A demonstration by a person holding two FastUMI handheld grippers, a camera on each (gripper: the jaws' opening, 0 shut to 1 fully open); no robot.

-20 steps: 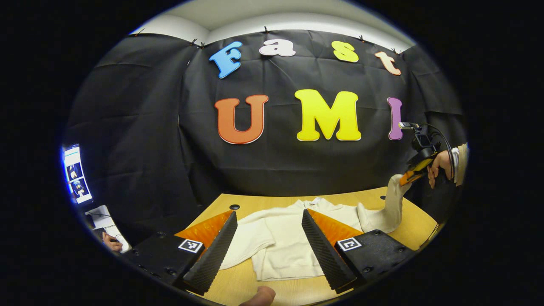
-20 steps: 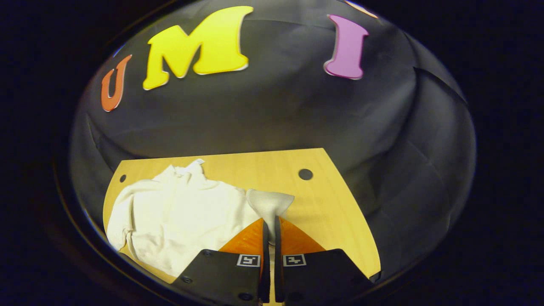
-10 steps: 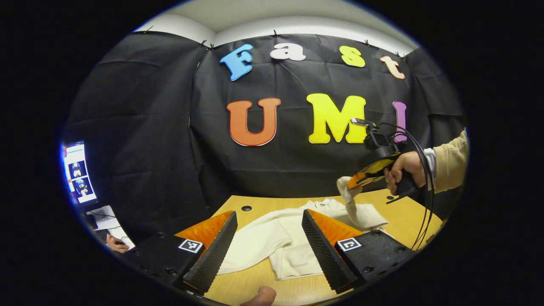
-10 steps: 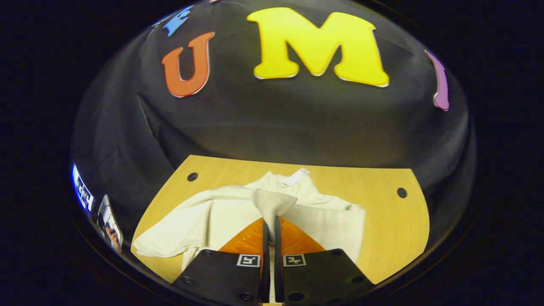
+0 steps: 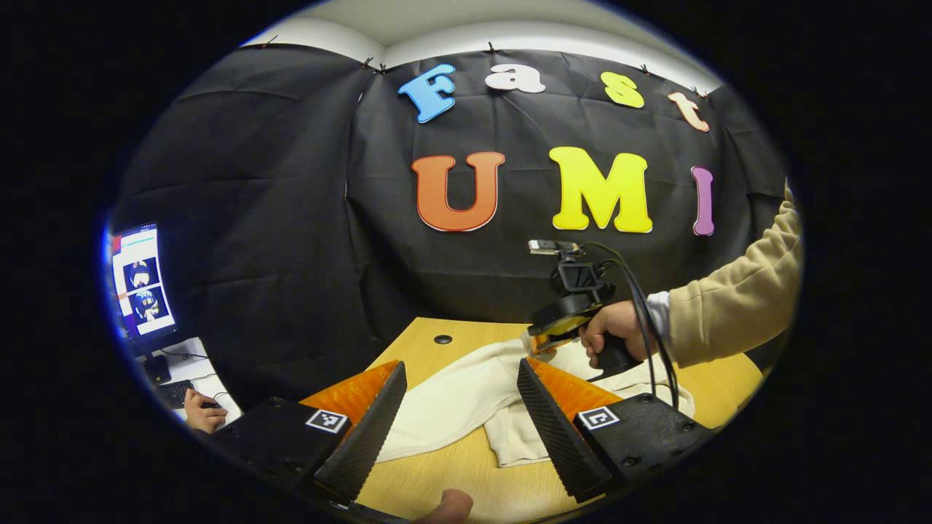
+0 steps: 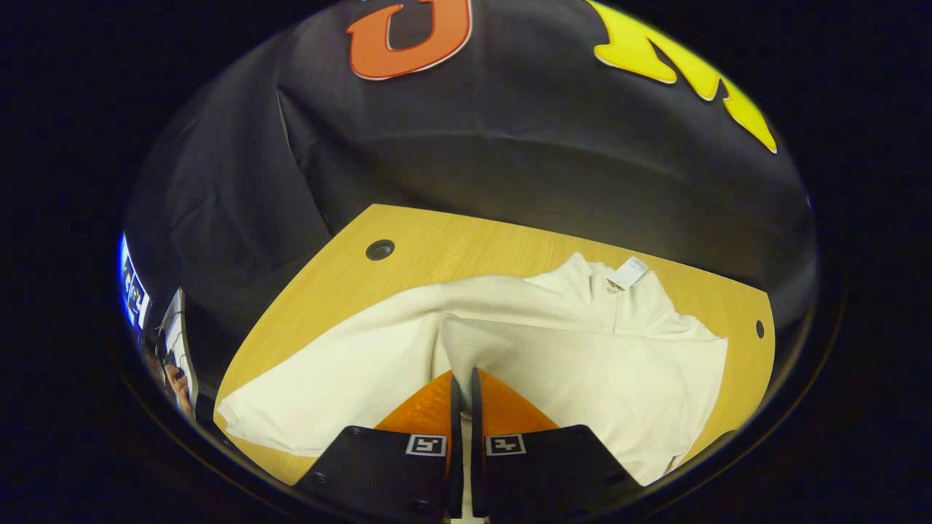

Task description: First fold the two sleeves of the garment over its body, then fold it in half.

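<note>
Your cream sweatshirt [image 6: 582, 364] lies spread on the wooden surface [image 6: 408, 269], collar and neck tag [image 6: 628, 273] toward the far edge. Your right gripper [image 6: 461, 382] has its jaws closed narrow on the ribbed cuff of one sleeve [image 6: 466, 346], and that sleeve lies across the body of the garment. In the left gripper view your right hand [image 5: 611, 335] holds that gripper low over the sweatshirt, with a cable looping from it and your tan sleeve behind. The other sleeve [image 6: 313, 393] stretches out flat toward the near left corner of the surface. Your left gripper [image 5: 459, 397] hovers above the near edge with its jaws wide apart, holding nothing; the outstretched sleeve shows between them. At the far left a monitor [image 5: 138, 287] glows, and another person's hand [image 5: 202, 416] rests by a keyboard.
</note>
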